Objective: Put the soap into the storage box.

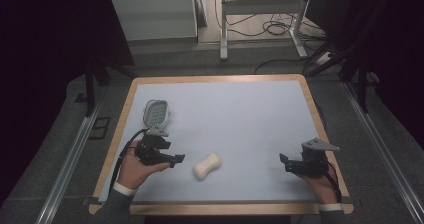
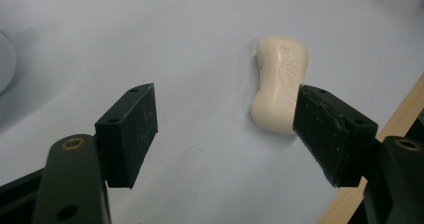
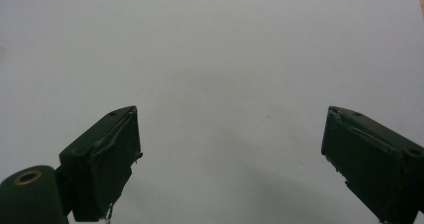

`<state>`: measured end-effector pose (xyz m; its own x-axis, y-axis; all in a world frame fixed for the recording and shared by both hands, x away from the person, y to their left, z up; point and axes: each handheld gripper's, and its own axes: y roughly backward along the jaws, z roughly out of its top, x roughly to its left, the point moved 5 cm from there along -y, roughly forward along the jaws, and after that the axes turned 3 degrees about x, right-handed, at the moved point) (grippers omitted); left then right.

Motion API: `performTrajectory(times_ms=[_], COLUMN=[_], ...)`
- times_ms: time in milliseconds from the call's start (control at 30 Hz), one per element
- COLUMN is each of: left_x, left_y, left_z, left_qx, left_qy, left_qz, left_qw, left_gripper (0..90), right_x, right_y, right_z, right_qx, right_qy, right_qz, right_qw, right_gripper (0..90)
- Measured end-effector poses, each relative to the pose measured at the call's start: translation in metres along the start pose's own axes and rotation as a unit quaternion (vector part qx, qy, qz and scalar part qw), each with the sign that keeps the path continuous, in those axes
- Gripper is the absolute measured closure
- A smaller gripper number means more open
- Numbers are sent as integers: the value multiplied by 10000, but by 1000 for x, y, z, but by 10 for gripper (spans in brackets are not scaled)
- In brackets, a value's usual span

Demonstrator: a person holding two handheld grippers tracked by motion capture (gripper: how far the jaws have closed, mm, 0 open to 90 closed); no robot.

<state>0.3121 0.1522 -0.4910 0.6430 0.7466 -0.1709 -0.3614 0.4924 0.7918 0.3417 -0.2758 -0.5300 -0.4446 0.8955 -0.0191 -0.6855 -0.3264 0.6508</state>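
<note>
A cream bar of soap (image 1: 207, 165) lies on the pale mat near the table's front, waisted in the middle. My left gripper (image 1: 177, 158) is open just left of it, jaws pointing at the soap. In the left gripper view the soap (image 2: 280, 84) lies ahead, close to the right jaw, not between the jaws; the left gripper (image 2: 225, 129) holds nothing. A white soap dish (image 1: 155, 112) with slots sits behind the left hand. My right gripper (image 1: 283, 162) is open at the front right, far from the soap. In its own view the right gripper (image 3: 230, 149) has only mat between its jaws.
The table (image 1: 215, 78) has a wooden rim around the pale mat (image 1: 235, 114). Beyond it stand a white cabinet (image 1: 152, 14) and a metal frame (image 1: 260, 9) with cables on the floor. The wooden edge (image 2: 400, 114) runs near the left gripper's right jaw.
</note>
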Motion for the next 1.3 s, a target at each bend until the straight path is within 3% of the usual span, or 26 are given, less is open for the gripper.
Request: performTrajectory(times_ms=[567,1000,1300], left_x=[-19,-36,-40], left_y=[-28,-47,-63], left_z=[10,19,22], left_qx=[303,570,755], left_qy=[-121,-379,-428], left_qz=[-104,-176,-142], left_qw=[9994,9975,9961], left_gripper=[263,263,262], right_x=[-1,-3,-3], right_y=[-3,-4,-4], right_z=[-2,-4,-4], right_qx=[35,61,56], right_qy=[-7,-34,-36], right_qz=[-16,-31,-77], right_qw=[10000,10000,9999], right_gripper=[85,85,85])
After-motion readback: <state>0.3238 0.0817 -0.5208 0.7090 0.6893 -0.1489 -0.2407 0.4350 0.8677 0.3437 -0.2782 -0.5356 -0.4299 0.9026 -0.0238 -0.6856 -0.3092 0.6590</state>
